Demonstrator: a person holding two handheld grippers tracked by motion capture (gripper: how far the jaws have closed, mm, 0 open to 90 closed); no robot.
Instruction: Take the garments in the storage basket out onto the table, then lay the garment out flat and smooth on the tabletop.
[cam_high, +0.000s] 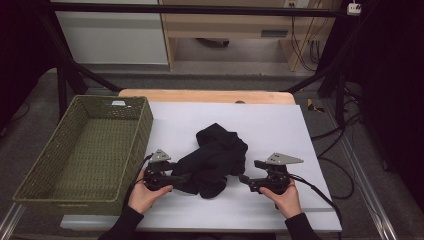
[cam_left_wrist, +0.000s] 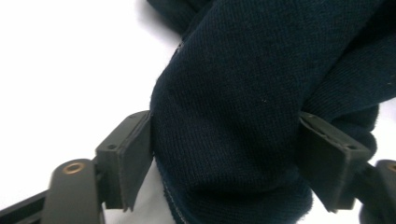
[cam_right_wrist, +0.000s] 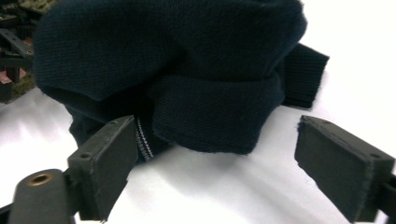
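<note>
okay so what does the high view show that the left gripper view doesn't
High view alone: the green woven basket left of the white sheet, the right gripper near the garment's other side, both hands, and the whole crumpled dark garment.
Left gripper view alone: the knit weave and a stitched hem up close, with the cloth filling the gap between the left gripper's jaws and touching both pads.
Both: the garment, the left gripper, the white sheet.

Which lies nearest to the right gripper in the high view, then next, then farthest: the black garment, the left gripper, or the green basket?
From the right gripper:
1. Black garment, just to its left, at the jaws.
2. Left gripper, beyond the garment's other side.
3. Green basket, at the table's far left.
</note>
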